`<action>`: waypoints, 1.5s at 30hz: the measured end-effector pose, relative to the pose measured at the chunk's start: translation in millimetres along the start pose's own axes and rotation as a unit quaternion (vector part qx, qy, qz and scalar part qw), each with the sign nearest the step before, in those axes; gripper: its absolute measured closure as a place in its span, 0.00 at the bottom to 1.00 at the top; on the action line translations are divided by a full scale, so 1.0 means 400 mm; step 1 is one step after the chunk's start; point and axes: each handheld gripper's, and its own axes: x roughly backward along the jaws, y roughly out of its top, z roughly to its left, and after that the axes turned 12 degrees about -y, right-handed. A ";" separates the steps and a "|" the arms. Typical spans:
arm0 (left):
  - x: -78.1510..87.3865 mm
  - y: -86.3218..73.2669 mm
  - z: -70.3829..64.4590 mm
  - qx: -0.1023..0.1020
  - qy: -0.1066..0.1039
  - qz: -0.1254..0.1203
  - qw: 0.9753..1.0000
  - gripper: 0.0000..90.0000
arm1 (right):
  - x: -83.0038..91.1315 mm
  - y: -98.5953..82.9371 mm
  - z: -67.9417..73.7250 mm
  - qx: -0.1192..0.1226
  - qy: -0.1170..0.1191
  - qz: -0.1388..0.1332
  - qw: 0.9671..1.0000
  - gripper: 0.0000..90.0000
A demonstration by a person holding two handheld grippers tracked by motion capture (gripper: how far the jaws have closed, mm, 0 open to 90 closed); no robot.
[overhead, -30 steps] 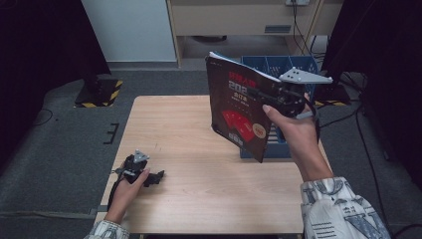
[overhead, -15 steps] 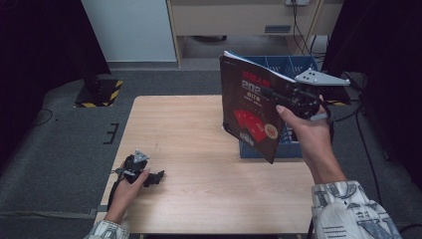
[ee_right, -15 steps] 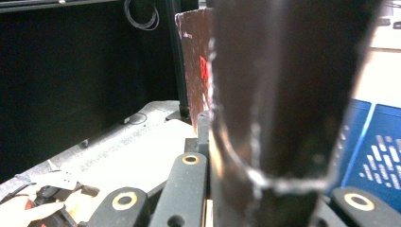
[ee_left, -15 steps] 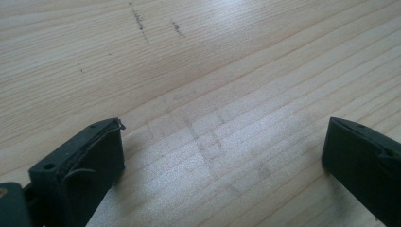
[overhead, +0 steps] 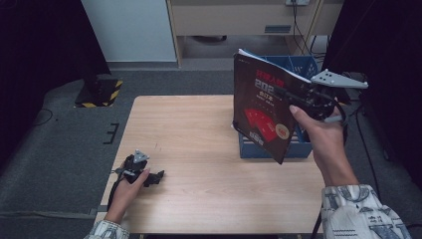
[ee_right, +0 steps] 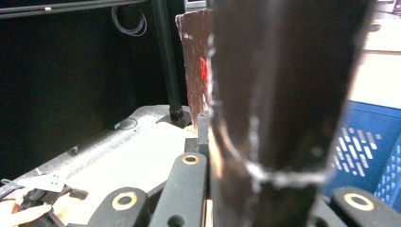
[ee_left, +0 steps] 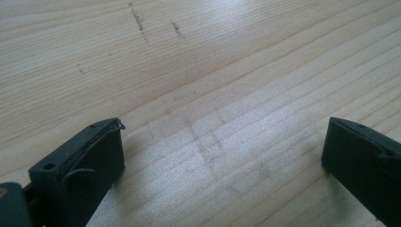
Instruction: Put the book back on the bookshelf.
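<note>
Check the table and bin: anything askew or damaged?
Nothing spilled or broken. The book hangs tilted in the right tool above the blue bin, not yet inside. The left tool rests open on the table.

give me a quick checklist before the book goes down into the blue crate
1. Right claw shut on the book: ok, the book stands clamped between its jaws in the right gripper view.
2. Book over the crate: ok, it hangs upright above the crate's left part.
3. Free room inside the crate: cannot tell, the book hides much of it.
4. Book's lower edge clear of the crate's rim: cannot tell from this angle.
5. Left claw out of the way: ok, open and resting on the table near its front left corner.
</note>
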 end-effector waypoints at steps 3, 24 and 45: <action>0.000 0.000 0.001 0.000 -0.001 0.000 1.000 0.00 | 0.008 0.000 -0.010 -0.002 -0.005 -0.003 1.000 0.97; -0.001 -0.002 0.000 0.000 0.001 -0.006 1.000 0.00 | 0.062 0.000 -0.066 -0.005 -0.036 -0.005 0.999 0.97; -0.001 -0.002 0.001 -0.002 0.000 -0.006 1.000 0.00 | 0.097 -0.002 -0.116 -0.010 -0.070 -0.009 0.997 0.97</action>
